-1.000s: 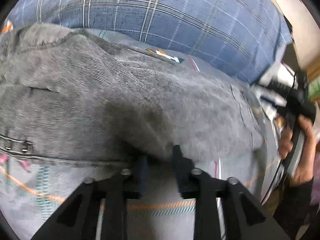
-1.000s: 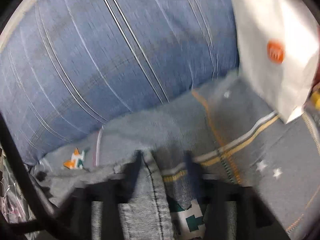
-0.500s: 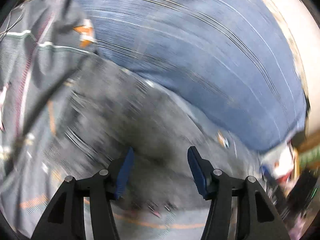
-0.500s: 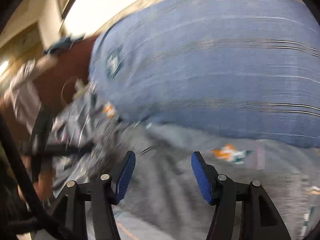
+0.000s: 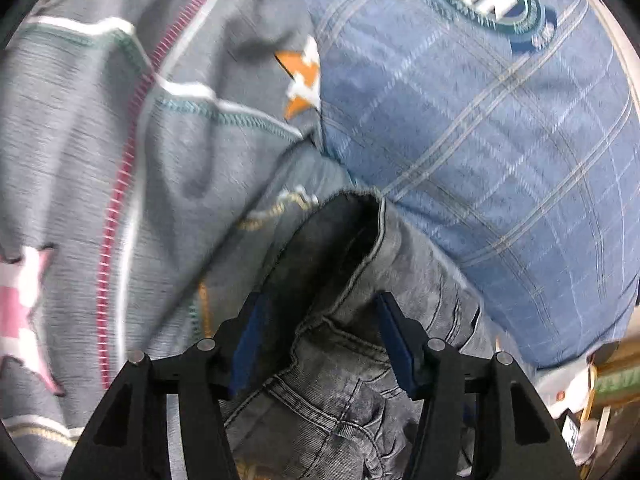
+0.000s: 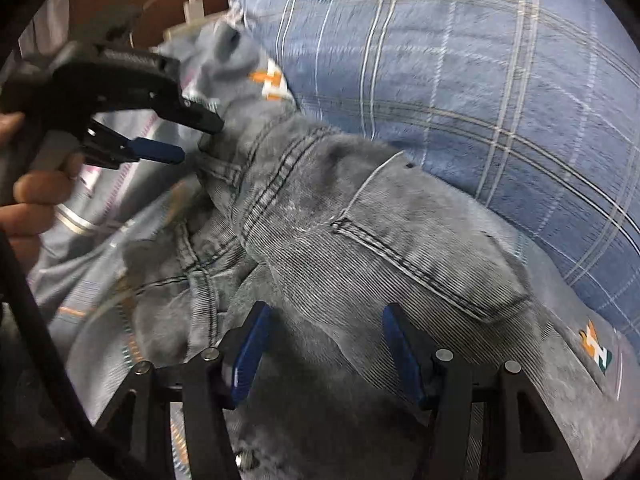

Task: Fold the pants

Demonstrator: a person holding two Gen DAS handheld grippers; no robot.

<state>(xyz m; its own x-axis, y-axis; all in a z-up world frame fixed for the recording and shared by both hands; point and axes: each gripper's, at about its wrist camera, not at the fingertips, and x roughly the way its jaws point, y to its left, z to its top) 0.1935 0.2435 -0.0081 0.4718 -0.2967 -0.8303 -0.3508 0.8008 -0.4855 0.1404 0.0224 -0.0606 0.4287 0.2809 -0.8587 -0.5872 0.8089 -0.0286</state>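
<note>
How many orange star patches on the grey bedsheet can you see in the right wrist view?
2. One orange star patch lies beside the left gripper, above the jeans; the other is at the lower right. The jeans may hide more.

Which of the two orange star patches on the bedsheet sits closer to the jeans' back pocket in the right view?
The orange star at lower right, just past the back pocket; the other lies beyond the waistband.

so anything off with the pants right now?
Yes: the grey pants lie bunched, not flat, waistband gaping against the blue plaid pillow. Both grippers, left and right, are open.
</note>
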